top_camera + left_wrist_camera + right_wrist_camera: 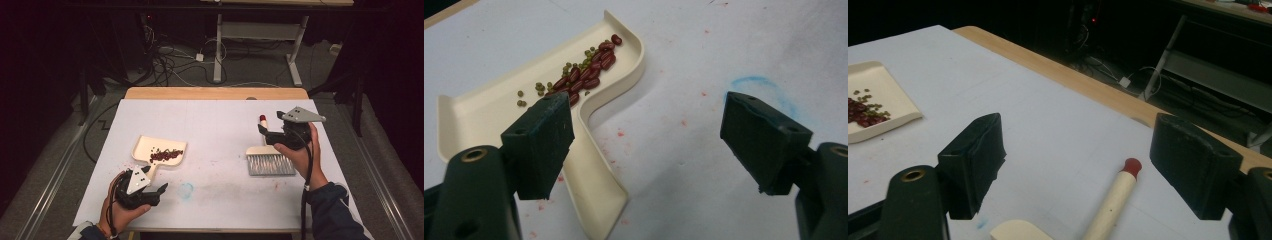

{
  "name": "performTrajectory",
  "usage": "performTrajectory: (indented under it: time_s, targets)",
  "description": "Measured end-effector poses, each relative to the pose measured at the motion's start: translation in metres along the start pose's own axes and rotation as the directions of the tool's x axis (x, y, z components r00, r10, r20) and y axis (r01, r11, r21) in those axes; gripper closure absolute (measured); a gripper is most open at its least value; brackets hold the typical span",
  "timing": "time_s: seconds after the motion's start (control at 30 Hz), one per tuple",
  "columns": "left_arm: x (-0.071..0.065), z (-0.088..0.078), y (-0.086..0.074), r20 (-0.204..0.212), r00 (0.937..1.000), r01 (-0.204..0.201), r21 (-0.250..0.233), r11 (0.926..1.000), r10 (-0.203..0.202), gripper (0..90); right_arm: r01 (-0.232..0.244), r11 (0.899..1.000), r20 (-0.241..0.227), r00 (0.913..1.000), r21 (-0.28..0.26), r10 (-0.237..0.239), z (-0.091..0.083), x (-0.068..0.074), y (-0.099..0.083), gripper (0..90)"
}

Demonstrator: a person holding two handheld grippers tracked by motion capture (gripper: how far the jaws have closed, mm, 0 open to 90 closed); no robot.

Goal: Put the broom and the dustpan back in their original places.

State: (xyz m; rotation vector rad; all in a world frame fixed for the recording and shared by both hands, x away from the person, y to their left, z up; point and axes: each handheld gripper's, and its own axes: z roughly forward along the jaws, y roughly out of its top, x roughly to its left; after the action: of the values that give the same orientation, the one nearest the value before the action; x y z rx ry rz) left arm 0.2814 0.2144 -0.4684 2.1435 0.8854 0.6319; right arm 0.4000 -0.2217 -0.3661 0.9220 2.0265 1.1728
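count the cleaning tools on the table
2: a cream dustpan holding beans at the left, and a brush lying at the right beside the right gripper.

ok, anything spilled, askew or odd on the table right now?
No loose spill that I can make out: the beans sit inside the dustpan. The brush lies flat on the table, under the open right gripper. Only oddities are stains on the white table cover: a blue smudge and reddish specks.

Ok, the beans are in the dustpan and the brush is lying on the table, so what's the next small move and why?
Probably close the left gripper on the dustpan handle: its jaws stand open, the handle lies beside one jaw, and the beans are already gathered in the pan. The right gripper is open above the brush.
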Motion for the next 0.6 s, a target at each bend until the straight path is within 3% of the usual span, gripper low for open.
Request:
performTrajectory:
  time_s: [0.4,0.6]
  targets:
    - [-0.001,0.000,0.000,0.001,1.0000,-0.005,-0.002,1.0000,0.005,20.5,0.048,0.998,-0.003,0.9988,-0.052,-0.048,-0.020,0.008,-0.008,21.6]
    - [-0.001,0.000,0.000,-0.001,1.0000,-0.005,0.000,1.0000,0.005,20.5,0.083,0.995,0.021,0.9964,-0.055,-0.082,-0.028,0.014,-0.012,21.9]
